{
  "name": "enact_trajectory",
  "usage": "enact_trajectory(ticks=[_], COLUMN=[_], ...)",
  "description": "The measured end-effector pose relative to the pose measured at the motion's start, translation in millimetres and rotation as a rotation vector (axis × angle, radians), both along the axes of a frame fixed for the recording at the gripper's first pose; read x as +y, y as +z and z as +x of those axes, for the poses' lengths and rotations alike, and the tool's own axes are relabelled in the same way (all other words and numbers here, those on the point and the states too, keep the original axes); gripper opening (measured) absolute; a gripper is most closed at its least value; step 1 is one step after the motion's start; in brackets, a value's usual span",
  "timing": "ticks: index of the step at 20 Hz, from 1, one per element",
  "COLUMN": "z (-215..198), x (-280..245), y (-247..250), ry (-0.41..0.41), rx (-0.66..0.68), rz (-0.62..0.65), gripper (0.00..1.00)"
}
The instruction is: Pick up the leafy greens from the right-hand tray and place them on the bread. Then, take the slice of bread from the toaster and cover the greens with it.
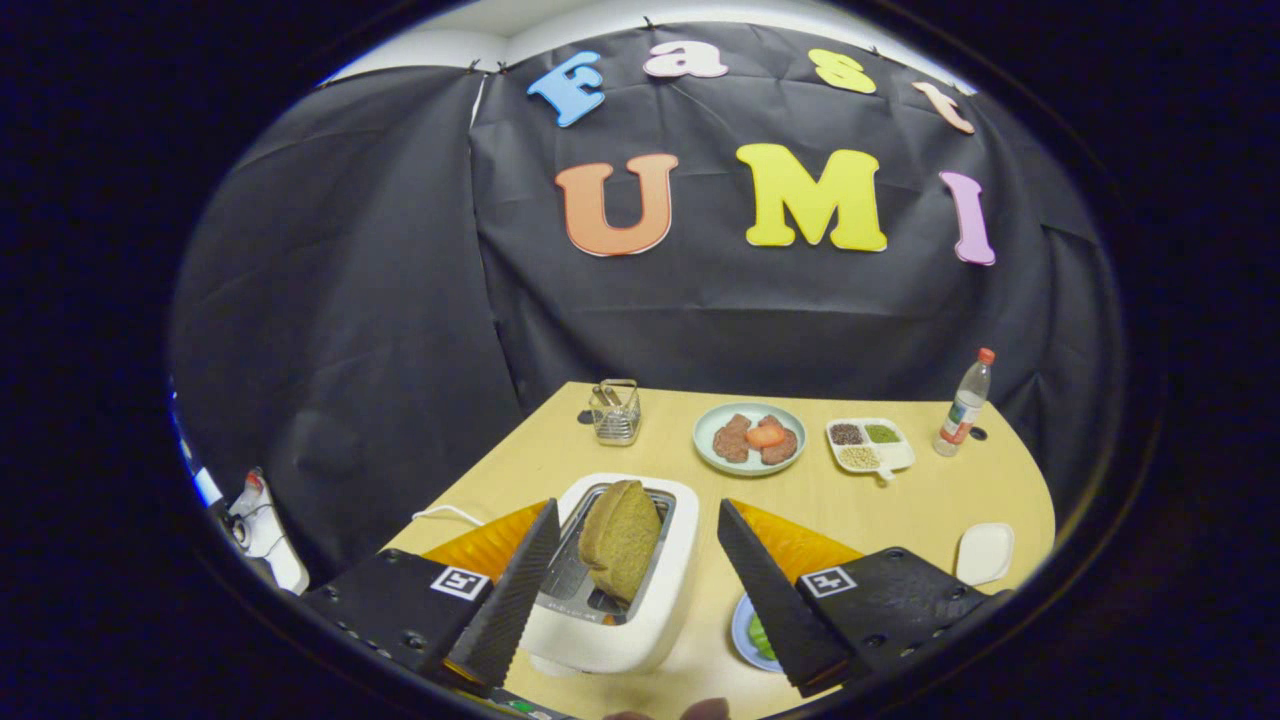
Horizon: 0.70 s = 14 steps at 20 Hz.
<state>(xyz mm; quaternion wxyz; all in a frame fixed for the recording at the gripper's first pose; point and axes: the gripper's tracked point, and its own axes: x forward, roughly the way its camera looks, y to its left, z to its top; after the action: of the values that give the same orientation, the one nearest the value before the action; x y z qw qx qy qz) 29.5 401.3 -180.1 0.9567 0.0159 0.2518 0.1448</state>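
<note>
Bread slice [621, 538] stands in toaster [610, 580], at twelve o'clock between wide-open, empty hand-held gripper [630, 570] fingers, framed for grasping.

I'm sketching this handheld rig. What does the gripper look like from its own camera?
The gripper has two wedge-shaped fingers with a ribbed grip texture. Each sits on a black block with screws, a square black-and-white marker and an orange panel.
</note>
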Motion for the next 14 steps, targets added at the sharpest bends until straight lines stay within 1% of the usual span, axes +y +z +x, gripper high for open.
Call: enact_trajectory(ticks=[1, 3, 6, 10, 14], z=[3, 9, 18, 26, 29], x=[4, 14, 22, 25, 23], y=[-7, -25, -39, -51, -61], ry=[-0.021, -0.036, -0.059, -0.076, -0.075], rx=[0.007, 0.035, 0.030, 0.040, 0.078], rz=[-0.009, -0.041, -0.102, -0.151, -0.159], gripper=[0.97, 0.97, 0.97, 0.80, 0.59])
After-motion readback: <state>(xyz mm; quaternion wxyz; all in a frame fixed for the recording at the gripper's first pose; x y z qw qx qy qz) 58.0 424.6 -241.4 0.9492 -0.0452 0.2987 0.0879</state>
